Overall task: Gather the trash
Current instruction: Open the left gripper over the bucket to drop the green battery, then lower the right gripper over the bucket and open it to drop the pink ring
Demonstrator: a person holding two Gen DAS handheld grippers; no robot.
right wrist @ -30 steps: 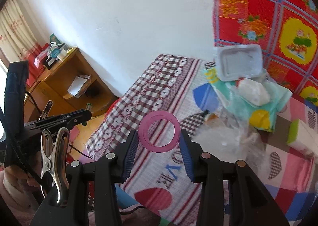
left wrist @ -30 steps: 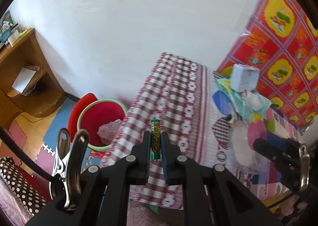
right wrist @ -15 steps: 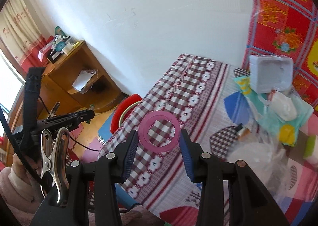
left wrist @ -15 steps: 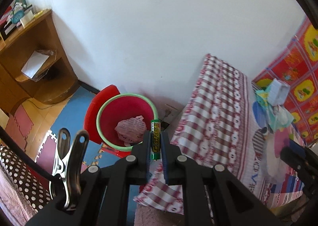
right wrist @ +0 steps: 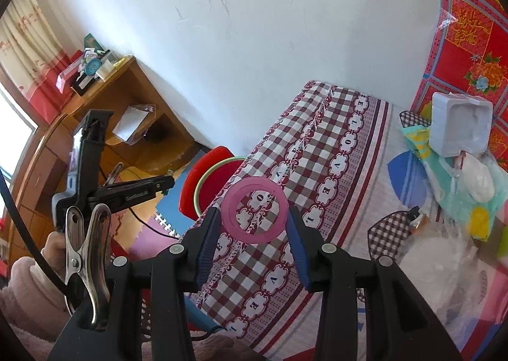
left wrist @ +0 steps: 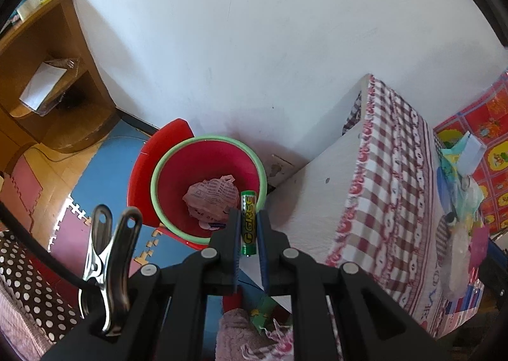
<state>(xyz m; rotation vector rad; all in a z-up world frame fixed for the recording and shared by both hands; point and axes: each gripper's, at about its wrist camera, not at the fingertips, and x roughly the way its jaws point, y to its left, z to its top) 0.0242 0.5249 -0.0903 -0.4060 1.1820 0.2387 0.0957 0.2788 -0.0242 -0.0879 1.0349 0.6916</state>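
Note:
My left gripper (left wrist: 248, 227) is shut on a green battery (left wrist: 248, 221) and holds it upright above the near rim of a red bin with a green rim (left wrist: 165, 170) on the floor. Crumpled printed paper (left wrist: 211, 199) lies inside the bin. My right gripper (right wrist: 254, 227) is shut on a pink plastic ring (right wrist: 255, 214) and holds it over the checked tablecloth (right wrist: 317, 170). The bin (right wrist: 206, 183) and the left gripper (right wrist: 139, 191) also show in the right wrist view, to the left of the table.
A table with a checked cloth (left wrist: 390, 177) stands right of the bin. On it lie a white foam tray (right wrist: 457, 124), plastic bags (right wrist: 444, 253) and a small bottle (right wrist: 416, 218). A wooden shelf (left wrist: 35, 75) stands at the left. Foam mats (left wrist: 104, 157) cover the floor.
My left gripper has swung left off the table with the battery and now hangs over the bin. My right gripper has moved left along the table with the pink ring.

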